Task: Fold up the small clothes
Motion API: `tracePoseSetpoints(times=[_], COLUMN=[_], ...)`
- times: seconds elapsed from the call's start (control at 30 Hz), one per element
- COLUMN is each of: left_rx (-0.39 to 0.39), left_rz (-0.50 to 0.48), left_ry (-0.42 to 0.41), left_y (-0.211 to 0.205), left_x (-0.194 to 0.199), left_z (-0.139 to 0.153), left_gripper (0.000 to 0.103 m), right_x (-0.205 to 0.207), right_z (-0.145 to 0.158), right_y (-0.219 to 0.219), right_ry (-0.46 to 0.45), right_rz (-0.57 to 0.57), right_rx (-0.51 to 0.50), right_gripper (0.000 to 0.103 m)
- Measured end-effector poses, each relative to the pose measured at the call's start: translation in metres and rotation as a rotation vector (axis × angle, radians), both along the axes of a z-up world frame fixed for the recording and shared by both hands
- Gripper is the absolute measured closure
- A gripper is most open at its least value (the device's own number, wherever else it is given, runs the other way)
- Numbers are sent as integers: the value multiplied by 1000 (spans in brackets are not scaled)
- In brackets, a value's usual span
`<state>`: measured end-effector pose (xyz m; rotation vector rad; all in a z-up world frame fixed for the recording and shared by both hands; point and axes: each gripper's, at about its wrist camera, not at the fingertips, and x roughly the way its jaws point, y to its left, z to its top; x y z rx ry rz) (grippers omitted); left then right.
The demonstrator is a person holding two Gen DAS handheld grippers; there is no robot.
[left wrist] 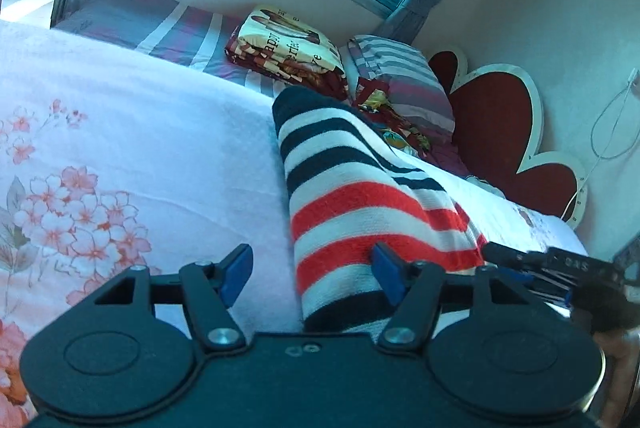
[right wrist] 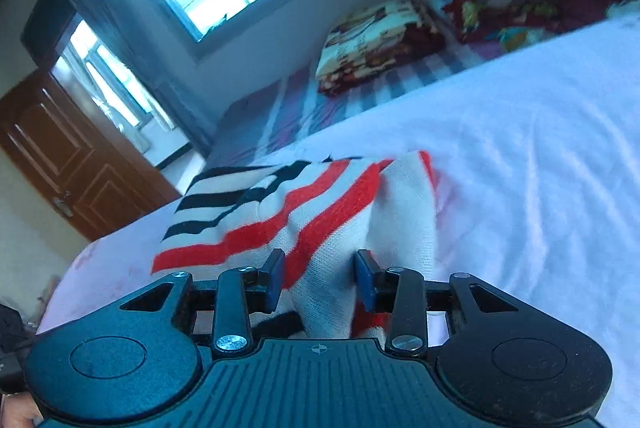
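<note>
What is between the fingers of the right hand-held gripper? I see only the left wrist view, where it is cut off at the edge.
Observer: A raised fold of the striped garment stands between the pads of the right hand-held gripper. I cannot tell whether they press it.
Operator: What is behind the garment in that view?
Observer: A brown wooden door, far back on the left of the picture.

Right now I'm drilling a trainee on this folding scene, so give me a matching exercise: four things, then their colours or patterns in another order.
Things:
1. garment
2. bedspread
3. headboard
4. door

Looks:
A. brown wood
B. pale with pink flowers
C. red hearts edged in white
D. white with navy and red stripes

Pairs: 1-D, 2-B, 3-C, 4-A
</note>
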<state>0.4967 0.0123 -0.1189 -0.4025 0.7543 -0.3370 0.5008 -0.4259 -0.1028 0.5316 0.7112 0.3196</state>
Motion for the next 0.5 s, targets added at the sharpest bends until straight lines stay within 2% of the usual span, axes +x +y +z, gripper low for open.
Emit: tracePoseSetpoints(times=[0.13,0.27,0.33,0.43,0.5], left_rx=[-15,9,-3,36,9], left_rz=[1,-14,-17,-23,-17], left_ry=[19,32,30,35,51], left_y=[4,2,3,-3,-3], left_x=[-4,-16,-26,-30,-25], left_z=[0,6,7,0,-1], left_gripper=[38,40,41,38,38], right_x=[-29,-49,-47,-27,-14], right_z=[3,1,-5,-13,-13], right_y=[-11,-21,-22,-20,-15], right_ry=[38,98,134,158,158], right_rz=[5,19,24,27,22], right_rx=[93,166,183,228,213], right_gripper=[64,64,64,64,64])
